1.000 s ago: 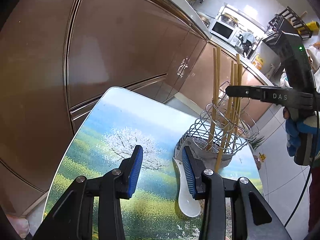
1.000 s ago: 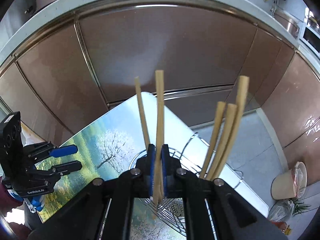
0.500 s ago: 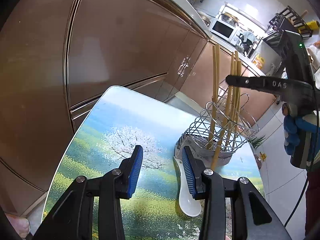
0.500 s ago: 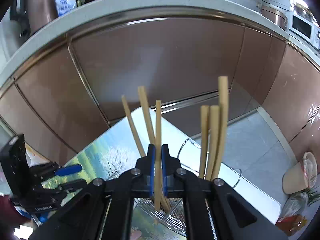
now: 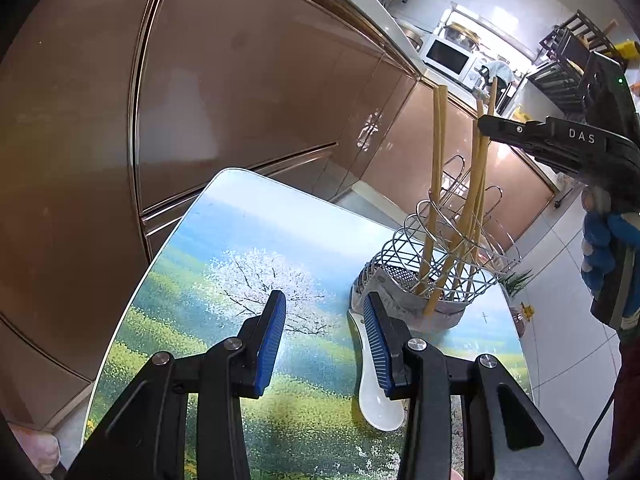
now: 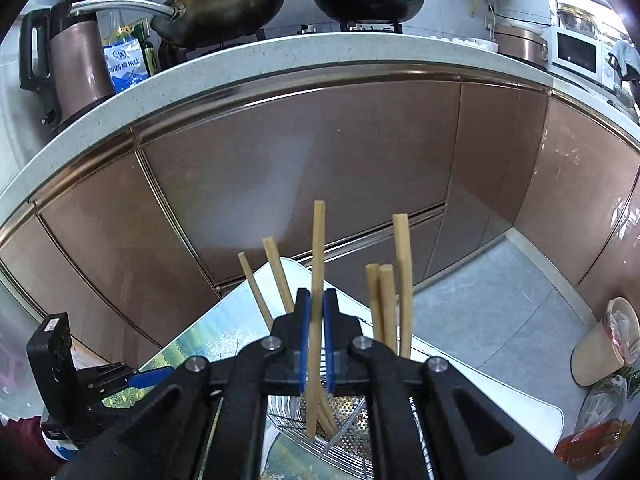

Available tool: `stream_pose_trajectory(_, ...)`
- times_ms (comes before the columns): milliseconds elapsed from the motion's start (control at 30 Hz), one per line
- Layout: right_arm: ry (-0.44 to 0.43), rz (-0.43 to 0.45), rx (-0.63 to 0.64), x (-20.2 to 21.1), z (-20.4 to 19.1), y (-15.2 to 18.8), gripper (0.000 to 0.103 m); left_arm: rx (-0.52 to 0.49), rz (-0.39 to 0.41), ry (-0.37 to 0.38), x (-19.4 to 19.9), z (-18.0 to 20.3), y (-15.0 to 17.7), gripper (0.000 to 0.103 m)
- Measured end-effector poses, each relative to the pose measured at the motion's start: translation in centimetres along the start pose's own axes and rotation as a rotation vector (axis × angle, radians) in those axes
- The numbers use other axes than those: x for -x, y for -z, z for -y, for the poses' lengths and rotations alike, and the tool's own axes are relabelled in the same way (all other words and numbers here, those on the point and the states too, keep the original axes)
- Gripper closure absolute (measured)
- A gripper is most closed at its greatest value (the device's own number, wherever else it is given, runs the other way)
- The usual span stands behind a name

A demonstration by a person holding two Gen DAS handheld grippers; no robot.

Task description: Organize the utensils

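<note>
Right wrist: right gripper (image 6: 316, 336) above holder (image 6: 352, 432), jaws grasping chopstick (image 6: 317, 280) | left gripper (image 5: 324, 332) jaws released

White spoon (image 5: 378, 404) handle hidden behind left tool (image 5: 324, 338) finger.

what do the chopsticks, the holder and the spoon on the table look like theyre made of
Chopsticks: probably bamboo or light wood, a matte tan with no gloss. Holder: shiny metal wire, likely chromed or stainless steel, with bright glints and a perforated plate inside. Spoon: glossy white, probably ceramic, though melamine would look the same.
</note>
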State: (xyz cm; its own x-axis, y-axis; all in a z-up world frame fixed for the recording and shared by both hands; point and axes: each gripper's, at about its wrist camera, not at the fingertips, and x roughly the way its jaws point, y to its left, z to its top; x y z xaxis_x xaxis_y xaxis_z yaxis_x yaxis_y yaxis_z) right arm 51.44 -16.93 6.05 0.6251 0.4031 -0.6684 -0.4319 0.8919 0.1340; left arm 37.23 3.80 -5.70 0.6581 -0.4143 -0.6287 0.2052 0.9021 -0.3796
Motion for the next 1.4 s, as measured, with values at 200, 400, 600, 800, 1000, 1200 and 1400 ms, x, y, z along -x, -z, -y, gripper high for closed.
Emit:
stream_pose_trajectory(200, -0.023, -0.013, -0.043, -0.4, 0.4, 0.2, 0.098, -0.003, -0.004, 0.002, -0.1, 0.0, -0.1, 0.064)
stream_pose_trajectory(400, -0.022, 0.025, -0.092, 0.4, 1.4, -0.1, 0.098, -0.003, -0.001, -0.008, 0.0, -0.2, 0.0, 0.064)
stream_pose_trajectory(600, 0.000, 0.067, -0.118, 1.5, 1.9, -0.7, 0.098, 0.001, -0.006, -0.009, -0.2, -0.2, 0.3, 0.064)
stream_pose_trajectory(800, 0.049, 0.103, -0.089, 2.6, 1.7, -1.3, 0.098, 0.004, -0.004, -0.007, 0.0, -0.3, 0.2, 0.064)
stream_pose_trajectory(1000, 0.132, 0.104, 0.011, 1.9, 0.1, -0.6, 0.098, 0.004, -0.006, -0.008, -0.1, -0.3, 0.2, 0.064)
stream_pose_trajectory(1200, 0.171, 0.038, 0.120, -0.7, -1.9, 0.8, 0.097, 0.005, -0.008, -0.011, 0.0, -0.4, 0.3, 0.064)
stream_pose_trajectory(1400, 0.131, 0.011, 0.180, -1.3, -3.6, 1.8, 0.096, 0.013, -0.004, -0.018, 0.4, -0.7, 0.3, 0.064)
